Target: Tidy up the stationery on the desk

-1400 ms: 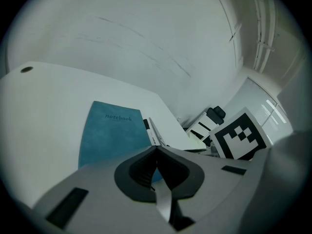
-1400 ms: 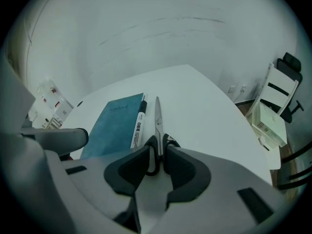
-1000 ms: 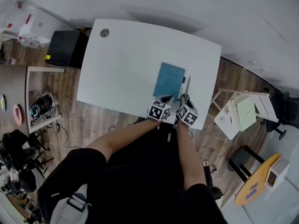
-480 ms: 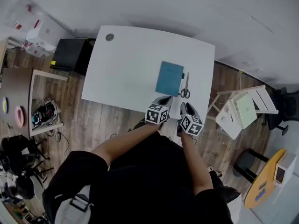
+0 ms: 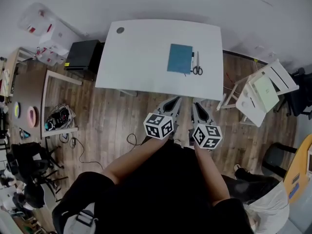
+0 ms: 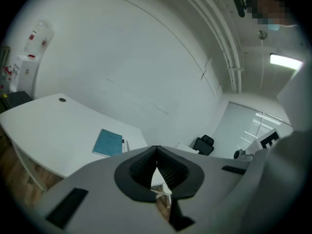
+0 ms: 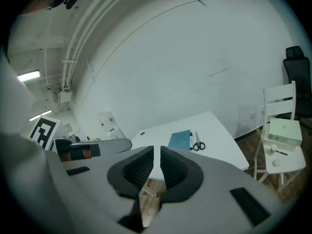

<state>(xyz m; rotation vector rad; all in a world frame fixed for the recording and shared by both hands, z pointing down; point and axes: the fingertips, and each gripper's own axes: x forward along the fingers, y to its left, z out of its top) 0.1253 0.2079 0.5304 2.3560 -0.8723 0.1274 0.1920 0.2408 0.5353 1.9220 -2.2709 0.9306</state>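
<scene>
Black cabinet (image 5: 83,55) stands left of desk (image 5: 136,57), not in the way. Left gripper (image 5: 174,101): jaws pressed together, empty, short of near edge. Notebook (image 5: 180,58), pen (image 5: 192,62) and scissors (image 5: 197,68) lie side by side twd tabletop's right edge, so tidying looks abt done. Right gripper (image 5: 197,105): jaws just been closing, thin gap left, nothing btwn. Any next move means reaching back over near edge. White chair (image 5: 258,94) sits off to the right, clear of path.

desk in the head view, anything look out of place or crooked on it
Nothing stands out. On the white desk the teal notebook, a pen and the scissors lie side by side, roughly parallel, toward the picture's right. Nothing looks spilled or damaged.
</scene>
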